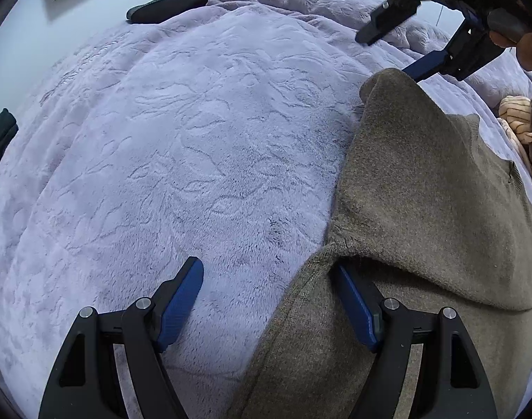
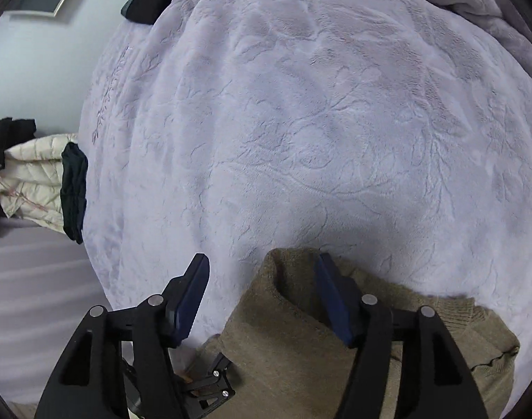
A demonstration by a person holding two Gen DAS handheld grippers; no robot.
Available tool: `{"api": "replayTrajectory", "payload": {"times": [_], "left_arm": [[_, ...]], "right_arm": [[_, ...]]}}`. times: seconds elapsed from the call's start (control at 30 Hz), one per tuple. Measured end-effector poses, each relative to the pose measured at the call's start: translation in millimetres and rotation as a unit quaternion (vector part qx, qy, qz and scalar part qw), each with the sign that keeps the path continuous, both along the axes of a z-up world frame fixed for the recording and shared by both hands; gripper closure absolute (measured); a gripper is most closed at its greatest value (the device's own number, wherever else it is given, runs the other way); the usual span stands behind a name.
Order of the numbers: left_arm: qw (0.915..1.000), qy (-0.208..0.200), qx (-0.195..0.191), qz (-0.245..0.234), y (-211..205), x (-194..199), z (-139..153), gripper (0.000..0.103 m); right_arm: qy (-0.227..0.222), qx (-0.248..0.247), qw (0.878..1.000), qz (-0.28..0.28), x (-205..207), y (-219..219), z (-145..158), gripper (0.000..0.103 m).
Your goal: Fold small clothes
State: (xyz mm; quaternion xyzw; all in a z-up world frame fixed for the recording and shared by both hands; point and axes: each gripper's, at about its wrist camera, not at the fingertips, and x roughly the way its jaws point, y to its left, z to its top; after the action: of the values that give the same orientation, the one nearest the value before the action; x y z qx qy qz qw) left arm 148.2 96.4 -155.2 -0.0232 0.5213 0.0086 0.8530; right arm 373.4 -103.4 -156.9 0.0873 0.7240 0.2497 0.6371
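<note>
Sweater (image 1: 423,188) lies under both spread tongs, left (image 1: 269,300) and right (image 2: 262,300), neither gripping it.

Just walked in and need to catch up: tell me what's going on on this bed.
A person is folding a brown knit sweater on a lilac plush blanket, with a two-finger tool in each hand. The left tool is open at the sweater's near folded edge, one finger on the knit, one over the blanket. The right tool is open at the far corner, gripping nothing. A striped garment lies to one side.
</note>
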Motion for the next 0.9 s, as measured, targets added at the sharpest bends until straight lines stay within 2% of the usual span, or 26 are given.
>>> {"api": "replayTrajectory", "payload": {"times": [0.03,0.07,0.13,0.17,0.3,0.37,0.43,0.53,0.6,0.63,0.67,0.7,0.73,0.8,0.9], "left_arm": [[1.0000,-0.001,0.001,-0.001,0,0,0,0.026],[1.0000,-0.001,0.001,-0.002,-1,-1,0,0.026],[1.0000,-0.001,0.003,-0.003,-1,-1,-1,0.026],[1.0000,-0.001,0.003,-0.003,-1,-2,-1,0.026],[1.0000,-0.006,0.001,-0.007,-1,-5,-2,0.026],[0.9999,-0.004,0.003,-0.009,-1,-5,-1,0.025],[1.0000,0.004,-0.001,-0.004,1,-5,4,0.025],[0.9999,0.007,-0.005,0.012,12,-6,17,0.026],[0.9998,-0.005,-0.006,0.017,18,-8,29,0.026],[0.9998,-0.011,-0.004,0.018,20,-8,34,0.026],[0.9997,-0.015,-0.004,0.017,21,-7,38,0.026],[0.9997,-0.020,-0.005,0.016,21,-3,42,0.026],[0.9996,-0.024,-0.006,0.013,19,2,46,0.026],[0.9995,-0.031,-0.011,0.004,15,13,52,0.026],[0.9980,-0.045,-0.035,-0.029,2,31,62,0.026]], "right_arm": [[0.006,-0.006,1.000,0.012,-2,2,-2,0.062],[0.016,-0.016,1.000,0.021,-5,6,-8,0.091],[0.042,-0.039,0.998,0.018,-7,7,-26,0.095],[0.046,-0.036,0.998,0.006,-7,6,-35,0.095],[0.032,0.030,0.996,-0.073,2,-7,-38,0.097],[0.035,0.043,0.993,-0.106,8,-12,-44,0.100],[0.017,0.051,0.989,-0.141,13,-21,-46,0.100],[-0.012,0.050,0.981,-0.185,14,-35,-35,0.095],[-0.016,0.051,0.984,-0.171,11,-42,-21,0.095],[-0.021,0.054,0.986,-0.154,6,-44,-15,0.081],[-0.021,0.059,0.989,-0.136,2,-44,-10,0.049],[-0.016,0.060,0.991,-0.116,-3,-40,-8,0.032],[-0.014,0.055,0.993,-0.099,-6,-36,-8,0.023],[-0.028,0.030,0.996,-0.077,-9,-29,-8,0.023],[-0.049,0.019,0.992,-0.116,-11,-46,-2,0.028]]}}
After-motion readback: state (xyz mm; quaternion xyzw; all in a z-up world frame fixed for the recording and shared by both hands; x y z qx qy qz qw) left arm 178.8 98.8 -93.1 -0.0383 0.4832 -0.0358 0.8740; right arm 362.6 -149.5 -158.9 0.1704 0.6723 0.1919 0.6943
